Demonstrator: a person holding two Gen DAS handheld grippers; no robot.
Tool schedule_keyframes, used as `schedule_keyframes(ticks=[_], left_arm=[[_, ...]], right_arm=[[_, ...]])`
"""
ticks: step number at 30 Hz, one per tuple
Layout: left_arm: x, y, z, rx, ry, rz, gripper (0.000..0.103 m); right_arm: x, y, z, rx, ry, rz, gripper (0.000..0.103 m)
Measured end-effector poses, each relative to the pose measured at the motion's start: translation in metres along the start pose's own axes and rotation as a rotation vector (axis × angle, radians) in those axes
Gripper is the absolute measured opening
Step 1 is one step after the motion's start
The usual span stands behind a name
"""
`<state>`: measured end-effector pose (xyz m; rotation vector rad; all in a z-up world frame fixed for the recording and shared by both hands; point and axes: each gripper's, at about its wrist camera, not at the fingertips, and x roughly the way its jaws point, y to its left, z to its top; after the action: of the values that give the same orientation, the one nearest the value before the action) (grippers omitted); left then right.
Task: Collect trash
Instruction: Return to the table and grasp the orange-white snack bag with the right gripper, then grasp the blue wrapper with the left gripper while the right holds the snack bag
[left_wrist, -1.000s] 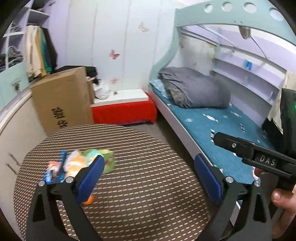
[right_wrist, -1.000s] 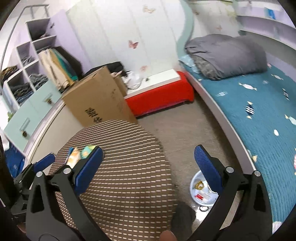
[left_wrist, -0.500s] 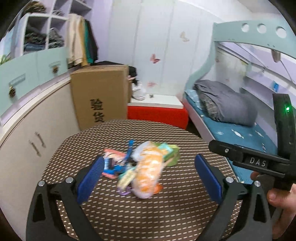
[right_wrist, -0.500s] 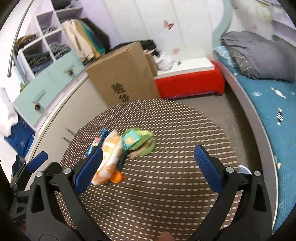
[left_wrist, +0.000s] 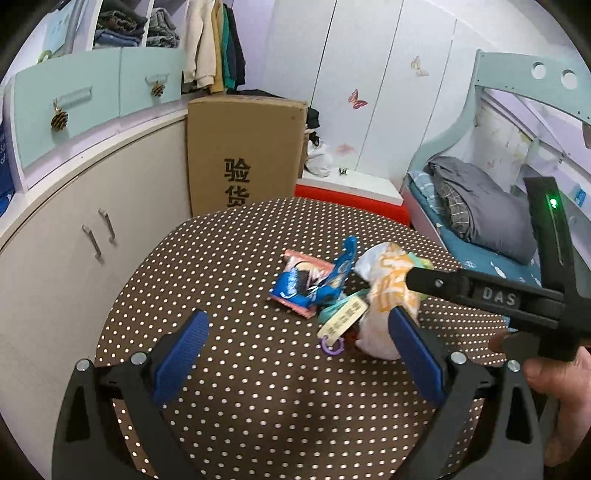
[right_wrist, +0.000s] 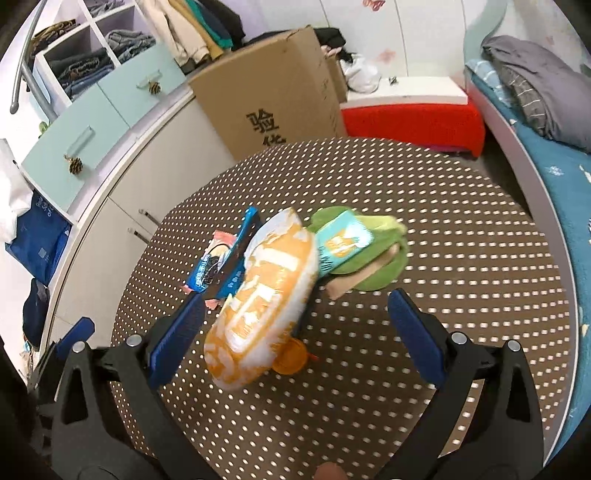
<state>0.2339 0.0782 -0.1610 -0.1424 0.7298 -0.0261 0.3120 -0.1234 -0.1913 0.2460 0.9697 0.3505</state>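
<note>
Surface (right_wrist: 461, 229), round and dotted brown, carries one trash heap near its middle: one orange bag (right_wrist: 266, 302), one green pouch (right_wrist: 373, 258), one blue wrapper (left_wrist: 314, 280), one orange cap (right_wrist: 290, 356). Left claw (left_wrist: 299, 347) and right claw (right_wrist: 291, 325) both hang spread wide, empty, above it.

Heaped together mid-bench (right_wrist: 443, 258) — orange-and-white bag (right_wrist: 264, 299) on top, blue wrapper (left_wrist: 314, 284) and pink packet (left_wrist: 303, 264) at its left, teal packet (right_wrist: 341, 242) on green cloth (right_wrist: 384, 258), orange cap (right_wrist: 290, 356) beside.
</note>
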Motion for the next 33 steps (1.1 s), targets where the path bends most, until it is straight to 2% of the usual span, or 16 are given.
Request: schedule_keyframes(ticks=[2,4,6,9,20,24,30,31,32,33], left_arm=[[0.003,0.003,-0.002,0.000,0.007,0.002,0.096],[0.007,0.006,-0.003,-0.002,0.013,0.006,0.096],[0.010,0.008,-0.003,-0.008,0.018,0.001,0.096],[0.013,0.007,-0.003,0.000,0.022,0.001,0.096],[0.030,-0.015,0.008,0.074,0.009,-0.011,0.096],[0.048,-0.030,0.020,0.133,0.006,-0.008,0.096],[0.083,-0.046,0.034,0.191,0.049,0.002,0.095],[0.087,-0.047,0.034,0.197,0.055,0.003,0.091],[0.095,-0.049,0.035,0.210,0.072,0.002,0.082],[0.100,-0.050,0.035,0.218,0.089,0.002,0.077]], right_arm=[[0.009,0.005,0.001,-0.005,0.015,0.006,0.096],[0.020,0.008,0.001,-0.009,0.037,0.014,0.088],[0.028,0.011,0.002,-0.019,0.066,0.013,0.054],[0.027,0.012,0.001,-0.025,0.076,0.029,0.043],[-0.040,-0.007,0.005,-0.024,-0.055,0.059,0.042],[-0.060,-0.024,0.008,-0.006,-0.100,0.053,0.042],[-0.073,-0.046,0.009,0.021,-0.129,0.049,0.042],[-0.073,-0.049,0.009,0.026,-0.129,0.049,0.042],[-0.074,-0.052,0.009,0.028,-0.129,0.049,0.042],[-0.074,-0.056,0.009,0.031,-0.129,0.049,0.042]])
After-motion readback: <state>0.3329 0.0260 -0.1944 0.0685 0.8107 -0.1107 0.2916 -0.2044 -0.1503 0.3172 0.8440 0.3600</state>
